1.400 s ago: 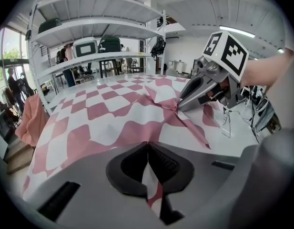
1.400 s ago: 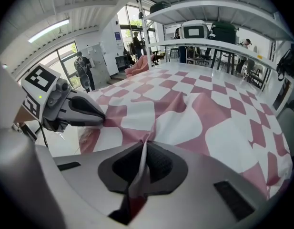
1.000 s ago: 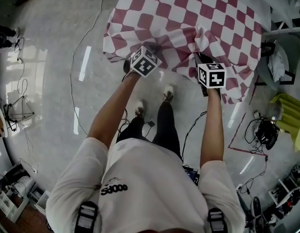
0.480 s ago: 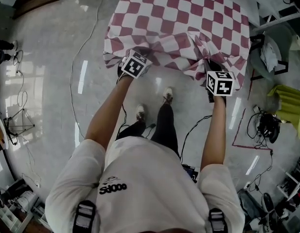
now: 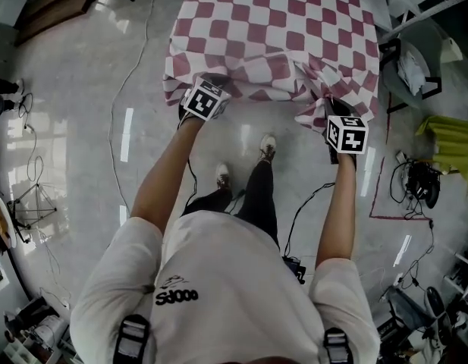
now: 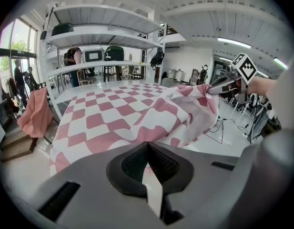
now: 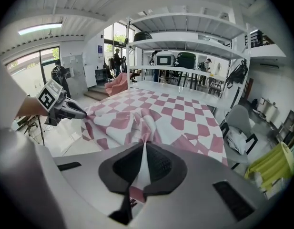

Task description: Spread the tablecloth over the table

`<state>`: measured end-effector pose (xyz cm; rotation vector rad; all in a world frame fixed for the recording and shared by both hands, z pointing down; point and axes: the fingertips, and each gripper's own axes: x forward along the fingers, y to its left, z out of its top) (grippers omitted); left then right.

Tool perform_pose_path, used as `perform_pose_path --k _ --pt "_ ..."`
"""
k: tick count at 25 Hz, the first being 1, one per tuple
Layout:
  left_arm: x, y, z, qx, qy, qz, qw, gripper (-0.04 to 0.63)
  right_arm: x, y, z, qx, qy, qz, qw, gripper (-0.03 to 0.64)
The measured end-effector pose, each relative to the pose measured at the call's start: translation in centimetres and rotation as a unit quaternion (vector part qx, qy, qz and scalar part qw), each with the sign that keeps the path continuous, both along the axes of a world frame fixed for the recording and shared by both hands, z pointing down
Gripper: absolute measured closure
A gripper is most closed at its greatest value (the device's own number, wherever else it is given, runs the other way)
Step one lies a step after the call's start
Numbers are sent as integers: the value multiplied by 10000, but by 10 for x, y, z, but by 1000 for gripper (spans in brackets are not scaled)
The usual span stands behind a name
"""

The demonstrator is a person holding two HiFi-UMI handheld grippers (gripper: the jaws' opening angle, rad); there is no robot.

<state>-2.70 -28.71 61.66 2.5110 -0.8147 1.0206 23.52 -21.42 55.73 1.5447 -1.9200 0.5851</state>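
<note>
The checked cloth (image 5: pixel 279 29) covers the bench (image 7: pixel 185 93); it lies flat over most of the top and is bunched along the near edge, which hangs off toward the person. The left gripper (image 5: pixel 205 84) has its fingers (image 6: pixel 161 166) clamped on a fold of that edge near the left corner; the right gripper (image 5: pixel 327 105) pinches a gathered ridge of cloth near the right corner, fingers (image 7: pixel 161 163) pressed together on it, with a scrap poking out behind them. Both grippers slant down and forward, well apart; a bare strip of bench shows past the cloth's far edge; shelves (image 6: pixel 104 37) stand beyond.
</note>
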Motion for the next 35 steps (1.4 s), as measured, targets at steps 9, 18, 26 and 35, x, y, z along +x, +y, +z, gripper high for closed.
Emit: perform_pose_path --k 9,18,26,35 --pt "-9 37 14 -42 -92 -19 9999 566 18 63 17 -83 -145 397 9991 589" --pt "-23 50 39 66 -396 -256 9989 566 41 111 56 -399 -191 180 9989 589" --pt "-21 53 86 131 -621 -194 9978 566 44 135 122 -746 -159 -23 9971 589" --pt "-16 41 123 191 -846 -293 9958 566 32 133 210 -1256 -67 -354 9914 589"
